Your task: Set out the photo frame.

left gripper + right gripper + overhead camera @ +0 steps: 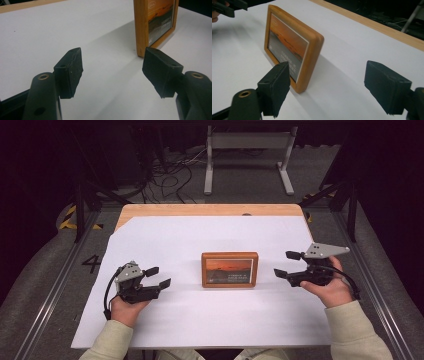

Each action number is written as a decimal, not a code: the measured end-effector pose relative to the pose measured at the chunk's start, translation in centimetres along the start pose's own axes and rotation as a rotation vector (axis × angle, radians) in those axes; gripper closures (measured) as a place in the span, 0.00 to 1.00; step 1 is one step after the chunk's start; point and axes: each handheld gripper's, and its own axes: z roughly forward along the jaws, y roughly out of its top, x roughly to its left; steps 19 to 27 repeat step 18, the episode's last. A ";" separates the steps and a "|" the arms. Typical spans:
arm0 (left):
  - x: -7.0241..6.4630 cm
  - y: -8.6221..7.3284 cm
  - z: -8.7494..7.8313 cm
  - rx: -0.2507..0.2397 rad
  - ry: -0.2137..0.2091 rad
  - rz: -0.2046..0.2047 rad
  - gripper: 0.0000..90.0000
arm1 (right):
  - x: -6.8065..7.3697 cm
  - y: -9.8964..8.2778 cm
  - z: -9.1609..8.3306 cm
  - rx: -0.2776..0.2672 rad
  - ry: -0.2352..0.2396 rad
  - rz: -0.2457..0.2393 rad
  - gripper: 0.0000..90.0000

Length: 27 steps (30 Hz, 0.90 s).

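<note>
A small wooden picture frame (230,269) is seen standing near the middle of the white-covered surface (165,320), between the two grippers and touched by neither. The left hand-held gripper (160,277) is held released, its jaws spread wide with nothing between them, just to the frame's left; the right hand-held gripper (287,264) is likewise released and empty, just to the frame's right.

The frame is judged light and stiff, with rounded, smoothly finished wood that could slip under the pads. A glazed front is likely, so it is best treated as fragile, and the pane should not be pressed. It appears to stand nearly upright, so a push against its face could tip it. A hold across the two short wooden side edges, one gripper at each, is judged safest.

Behind the pane an orange sunset print is seen, with a few lines of pale writing across its lower part and a small mark in one upper corner; none of it can be read.
</note>
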 end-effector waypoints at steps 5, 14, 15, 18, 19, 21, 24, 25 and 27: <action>0.2 -0.2 -0.1 -0.024 0.017 0.006 0.36 | -0.7 -3.0 -0.3 -0.064 -0.046 0.099 0.20; 0.2 -0.3 0.0 -0.047 0.021 0.001 0.32 | -1.3 -5.9 1.3 -0.081 -0.075 0.151 0.17; 0.2 -0.4 0.0 -0.049 0.018 -0.001 0.32 | -1.3 -6.1 1.5 -0.073 -0.073 0.155 0.17; 0.2 -0.4 0.1 -0.047 0.018 -0.004 0.32 | -1.3 -6.4 1.9 -0.051 -0.082 0.151 0.16; 0.2 -0.4 0.1 -0.047 0.018 -0.004 0.32 | -1.3 -6.4 1.9 -0.051 -0.082 0.151 0.16; 0.2 -0.4 0.1 -0.047 0.018 -0.004 0.32 | -1.3 -6.4 1.9 -0.051 -0.082 0.151 0.16; 0.2 -0.4 0.1 -0.047 0.018 -0.004 0.32 | -1.3 -6.4 1.9 -0.051 -0.082 0.151 0.16; 0.2 -0.4 0.1 -0.047 0.018 -0.004 0.32 | -1.3 -6.4 1.9 -0.051 -0.082 0.151 0.16; 0.2 -0.4 0.1 -0.047 0.018 -0.004 0.32 | -1.3 -6.4 1.9 -0.051 -0.082 0.151 0.16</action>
